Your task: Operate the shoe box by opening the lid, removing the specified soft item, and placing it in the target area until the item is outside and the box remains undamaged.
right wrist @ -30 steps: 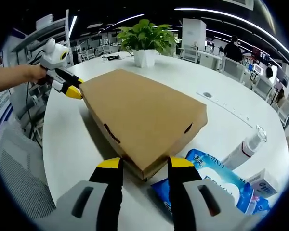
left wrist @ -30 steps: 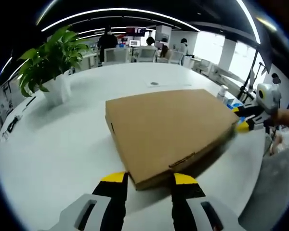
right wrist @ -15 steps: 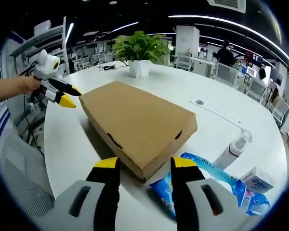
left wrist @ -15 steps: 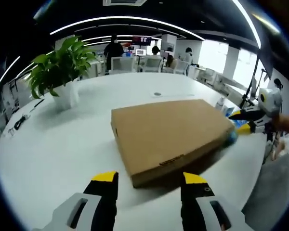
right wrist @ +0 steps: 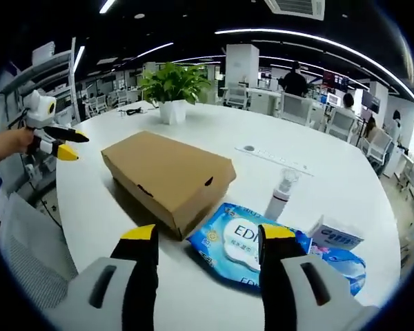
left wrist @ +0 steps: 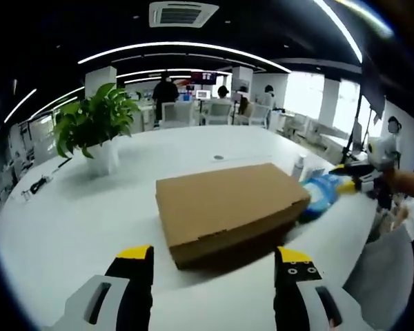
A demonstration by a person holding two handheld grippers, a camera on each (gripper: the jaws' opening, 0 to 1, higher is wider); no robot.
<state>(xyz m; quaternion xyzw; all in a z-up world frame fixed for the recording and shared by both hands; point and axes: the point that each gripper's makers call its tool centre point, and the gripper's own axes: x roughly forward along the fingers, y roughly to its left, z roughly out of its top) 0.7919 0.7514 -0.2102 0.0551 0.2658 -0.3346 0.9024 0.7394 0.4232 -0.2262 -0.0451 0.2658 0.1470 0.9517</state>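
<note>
While the shoe box (left wrist: 228, 210) sits shut mid-tabletop (left wrist: 69, 234), the left hand-held gripper (left wrist: 214, 265) and right hand-held gripper (right wrist: 207, 245) hang back, both wide open, holding nothing. Thin cardboard: light, stiff, likely creases easily. Best grip is probably the lid's near edge; soft item unseen inside.

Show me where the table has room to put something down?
Bare table lies between the potted plant and the shoe box, and behind the box. It is crowded on the box's other side: a blue wipes pack, a spray bottle and a small carton.
</note>
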